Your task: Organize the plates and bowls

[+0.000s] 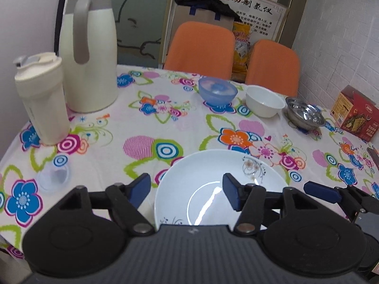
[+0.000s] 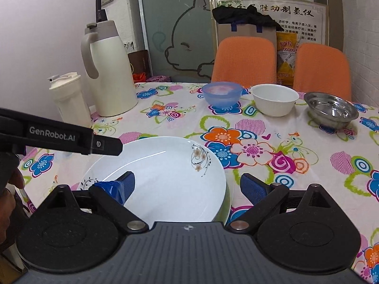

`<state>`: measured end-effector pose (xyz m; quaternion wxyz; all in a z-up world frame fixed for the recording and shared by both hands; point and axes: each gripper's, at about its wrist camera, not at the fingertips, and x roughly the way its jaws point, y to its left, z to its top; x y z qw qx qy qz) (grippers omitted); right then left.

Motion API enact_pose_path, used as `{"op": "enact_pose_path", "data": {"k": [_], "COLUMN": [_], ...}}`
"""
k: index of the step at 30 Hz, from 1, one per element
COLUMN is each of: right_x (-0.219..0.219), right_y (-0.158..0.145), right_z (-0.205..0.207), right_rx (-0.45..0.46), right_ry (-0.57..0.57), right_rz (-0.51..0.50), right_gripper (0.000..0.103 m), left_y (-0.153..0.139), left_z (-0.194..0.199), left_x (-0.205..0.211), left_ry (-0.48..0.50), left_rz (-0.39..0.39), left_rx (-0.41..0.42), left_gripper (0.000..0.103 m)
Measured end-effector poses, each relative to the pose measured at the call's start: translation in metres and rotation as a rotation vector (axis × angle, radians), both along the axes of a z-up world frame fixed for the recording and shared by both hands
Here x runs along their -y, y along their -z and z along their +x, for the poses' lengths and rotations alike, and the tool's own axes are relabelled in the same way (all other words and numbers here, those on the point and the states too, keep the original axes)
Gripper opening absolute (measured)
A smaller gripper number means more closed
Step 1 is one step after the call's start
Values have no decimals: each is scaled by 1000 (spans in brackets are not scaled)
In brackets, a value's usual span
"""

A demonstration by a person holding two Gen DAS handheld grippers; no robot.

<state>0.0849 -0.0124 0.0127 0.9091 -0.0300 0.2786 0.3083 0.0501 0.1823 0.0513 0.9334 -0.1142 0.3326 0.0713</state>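
A white plate [image 1: 213, 177] [image 2: 165, 177] with a small flower print lies on the flowered tablecloth [image 1: 146, 127] near the front edge. My left gripper [image 1: 187, 190] is open across its left rim, one finger outside the plate and one over it. My right gripper [image 2: 189, 185] is open across the right rim, its left finger above the plate and its right finger over the cloth. Neither holds anything. Whether the fingers touch the plate cannot be told. In a row at the back stand a blue bowl [image 1: 218, 91] [image 2: 222, 94], a white bowl [image 1: 265, 104] [image 2: 274, 99] and a steel bowl [image 1: 304, 116] [image 2: 331, 110].
A tall cream jug [image 1: 88, 54] [image 2: 111, 71] and a cream tumbler [image 1: 41, 99] [image 2: 69, 99] stand at the left. A red box [image 1: 355, 113] sits at the right edge. Two orange chairs [image 1: 201, 49] [image 2: 244, 59] are behind the table. A small clear lid [image 1: 53, 177] lies front left.
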Motion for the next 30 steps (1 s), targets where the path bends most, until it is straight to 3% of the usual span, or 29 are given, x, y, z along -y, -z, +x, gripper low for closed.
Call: {"op": "enact_pose_path", "data": {"k": [4, 10, 17, 22, 26, 30], "right_x": [9, 37, 106, 150, 170, 183], "right_y": [1, 1, -10, -17, -15, -14], "right_z": [3, 15, 72, 131, 176, 219], "right_rx": [-24, -52, -36, -42, -74, -116], "right_ry": [7, 50, 228, 333, 359, 360], "right_rz": [28, 66, 35, 2, -19, 4], "right_gripper": [83, 83, 83, 83, 83, 83], "left_y": [-9, -1, -2, -12, -14, -13], "left_z": [1, 14, 47, 114, 191, 258], "left_x": [11, 35, 60, 87, 116, 145], "left_ry": [34, 107, 156, 220, 264, 228], "left_rz": [17, 2, -15, -101, -270, -347], "left_rx": [25, -20, -53, -86, -169, -206], "left_gripper": [61, 65, 67, 70, 71, 73]}}
